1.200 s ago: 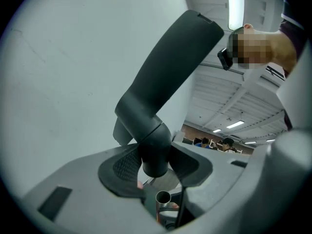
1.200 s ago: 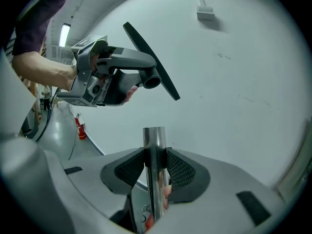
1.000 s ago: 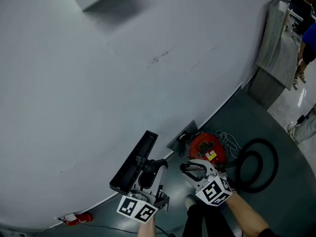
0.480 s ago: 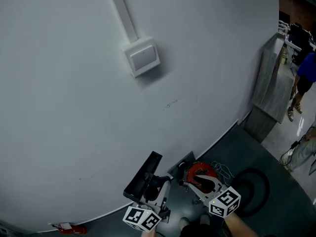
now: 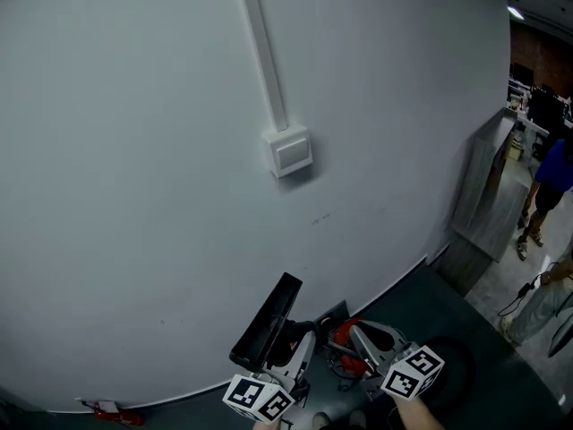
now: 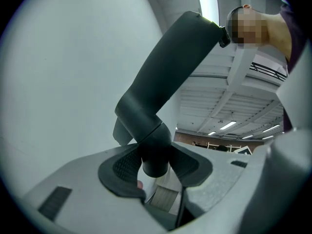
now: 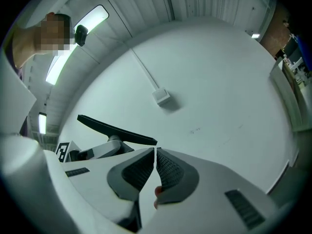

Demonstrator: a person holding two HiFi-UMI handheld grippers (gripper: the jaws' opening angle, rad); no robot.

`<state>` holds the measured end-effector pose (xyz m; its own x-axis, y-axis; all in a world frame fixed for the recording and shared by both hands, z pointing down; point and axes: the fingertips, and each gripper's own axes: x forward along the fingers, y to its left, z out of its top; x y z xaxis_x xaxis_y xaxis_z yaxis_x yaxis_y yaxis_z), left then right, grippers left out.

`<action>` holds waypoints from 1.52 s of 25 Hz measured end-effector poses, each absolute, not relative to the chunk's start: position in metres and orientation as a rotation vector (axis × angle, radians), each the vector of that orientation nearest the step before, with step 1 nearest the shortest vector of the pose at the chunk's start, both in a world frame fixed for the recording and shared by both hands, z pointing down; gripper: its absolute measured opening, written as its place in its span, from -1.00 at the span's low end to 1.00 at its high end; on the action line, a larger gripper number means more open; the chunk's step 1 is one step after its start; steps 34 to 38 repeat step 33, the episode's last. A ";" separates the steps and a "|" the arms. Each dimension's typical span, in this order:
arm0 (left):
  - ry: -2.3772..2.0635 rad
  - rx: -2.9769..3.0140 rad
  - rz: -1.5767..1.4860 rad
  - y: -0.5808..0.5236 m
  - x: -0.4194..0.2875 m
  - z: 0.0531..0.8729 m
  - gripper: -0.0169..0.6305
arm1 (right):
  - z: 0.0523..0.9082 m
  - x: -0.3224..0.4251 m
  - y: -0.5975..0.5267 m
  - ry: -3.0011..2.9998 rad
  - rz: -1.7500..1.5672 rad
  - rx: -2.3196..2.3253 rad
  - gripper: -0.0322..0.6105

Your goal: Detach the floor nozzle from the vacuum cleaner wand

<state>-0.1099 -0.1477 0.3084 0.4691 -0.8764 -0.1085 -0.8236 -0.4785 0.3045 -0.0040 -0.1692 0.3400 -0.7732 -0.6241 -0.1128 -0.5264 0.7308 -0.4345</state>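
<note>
The left gripper (image 6: pixel 156 165) fingers clamped the floor nozzle (image 6: pixel 163 77) neck. At 3 o'clock from them, the right gripper (image 7: pixel 155 155) fingers were closing, empty.

Dark green floor (image 5: pixel 448 316): red vacuum canister (image 5: pixel 347 355) at wall base, small red item (image 5: pixel 109 410) far left, grey cabinet (image 5: pixel 483 209) standing right.

Two grippers (image 5: pixel 303 340) (image 5: pixel 358 335), one floor nozzle (image 5: pixel 267 322), one white wall box (image 5: pixel 291 153), one red vacuum cleaner body (image 5: pixel 347 356).
</note>
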 end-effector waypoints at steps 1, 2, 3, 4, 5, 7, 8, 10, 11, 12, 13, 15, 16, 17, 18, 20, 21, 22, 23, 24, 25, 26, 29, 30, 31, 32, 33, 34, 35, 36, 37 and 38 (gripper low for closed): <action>-1.473 2.521 -0.379 -0.145 -0.108 0.301 -0.40 | 0.333 -0.004 -0.167 2.671 -0.560 -0.898 -0.81; -1.475 2.533 -0.387 -0.143 -0.108 0.295 -0.40 | 0.327 -0.004 -0.165 2.660 -0.556 -0.890 -0.82; -1.479 2.545 -0.392 -0.140 -0.107 0.289 -0.40 | 0.321 -0.003 -0.163 2.649 -0.550 -0.885 -0.82; -1.485 2.556 -0.396 -0.137 -0.107 0.283 -0.40 | 0.315 -0.002 -0.162 2.636 -0.543 -0.884 -0.83; -1.489 2.565 -0.402 -0.135 -0.107 0.277 -0.40 | 0.309 0.000 -0.160 2.621 -0.536 -0.886 -0.84; -1.493 2.577 -0.421 -0.130 -0.107 0.268 -0.40 | 0.298 0.004 -0.158 2.595 -0.516 -0.893 -0.85; -1.496 2.581 -0.430 -0.128 -0.108 0.265 -0.40 | 0.293 0.005 -0.158 2.591 -0.505 -0.894 -0.85; -1.504 2.587 -0.440 -0.126 -0.108 0.261 -0.40 | 0.286 0.006 -0.157 2.587 -0.487 -0.892 -0.85; -1.508 2.591 -0.443 -0.124 -0.108 0.259 -0.40 | 0.283 0.006 -0.156 2.585 -0.483 -0.889 -0.85; -1.511 2.593 -0.445 -0.124 -0.108 0.258 -0.40 | 0.281 0.005 -0.155 2.583 -0.481 -0.882 -0.85; -1.513 2.593 -0.448 -0.123 -0.109 0.258 -0.40 | 0.280 0.005 -0.155 2.583 -0.478 -0.876 -0.85; -1.520 2.587 -0.449 -0.122 -0.109 0.259 -0.40 | 0.277 0.004 -0.153 2.588 -0.468 -0.867 -0.85; -1.526 2.584 -0.444 -0.122 -0.110 0.259 -0.40 | 0.276 0.004 -0.152 2.590 -0.464 -0.865 -0.85; -1.532 2.580 -0.440 -0.121 -0.110 0.260 -0.40 | 0.275 0.004 -0.151 2.590 -0.462 -0.864 -0.85; -1.536 2.574 -0.437 -0.121 -0.111 0.260 -0.40 | 0.275 0.005 -0.150 2.590 -0.461 -0.864 -0.85; -1.542 2.563 -0.435 -0.120 -0.112 0.261 -0.40 | 0.275 0.006 -0.148 2.588 -0.464 -0.861 -0.85; -1.545 2.558 -0.435 -0.119 -0.112 0.262 -0.40 | 0.275 0.006 -0.147 2.587 -0.466 -0.860 -0.85; -1.546 2.555 -0.435 -0.119 -0.112 0.262 -0.40 | 0.275 0.006 -0.147 2.586 -0.466 -0.858 -0.85; -1.546 2.552 -0.433 -0.119 -0.112 0.262 -0.40 | 0.274 0.006 -0.147 2.586 -0.465 -0.858 -0.85; -1.547 2.551 -0.430 -0.118 -0.112 0.263 -0.40 | 0.274 0.007 -0.146 2.586 -0.464 -0.859 -0.85; -1.550 2.549 -0.427 -0.118 -0.111 0.264 -0.40 | 0.274 0.007 -0.146 2.587 -0.463 -0.859 -0.85; -1.553 2.548 -0.425 -0.118 -0.111 0.264 -0.40 | 0.275 0.007 -0.146 2.586 -0.463 -0.858 -0.85; -1.562 2.544 -0.421 -0.116 -0.111 0.265 -0.40 | 0.275 0.008 -0.145 2.584 -0.464 -0.856 -0.85; -1.564 2.543 -0.420 -0.116 -0.111 0.265 -0.40 | 0.275 0.008 -0.145 2.584 -0.465 -0.857 -0.85; -1.566 2.543 -0.420 -0.116 -0.112 0.265 -0.40 | 0.276 0.008 -0.145 2.584 -0.465 -0.858 -0.85; -1.567 2.542 -0.421 -0.117 -0.112 0.265 -0.40 | 0.276 0.008 -0.145 2.584 -0.466 -0.859 -0.85; -1.569 2.541 -0.422 -0.117 -0.112 0.265 -0.40 | 0.276 0.007 -0.145 2.584 -0.466 -0.860 -0.85; -1.569 2.541 -0.422 -0.117 -0.112 0.265 -0.40 | 0.276 0.007 -0.145 2.584 -0.466 -0.860 -0.85; -1.569 2.541 -0.422 -0.117 -0.112 0.265 -0.40 | 0.276 0.007 -0.145 2.584 -0.466 -0.860 -0.85; -1.569 2.541 -0.422 -0.117 -0.112 0.265 -0.40 | 0.276 0.007 -0.145 2.584 -0.466 -0.860 -0.85; -1.569 2.541 -0.422 -0.117 -0.112 0.265 -0.40 | 0.276 0.007 -0.145 2.584 -0.466 -0.860 -0.85; -1.569 2.541 -0.422 -0.117 -0.112 0.265 -0.40 | 0.276 0.007 -0.145 2.584 -0.466 -0.860 -0.85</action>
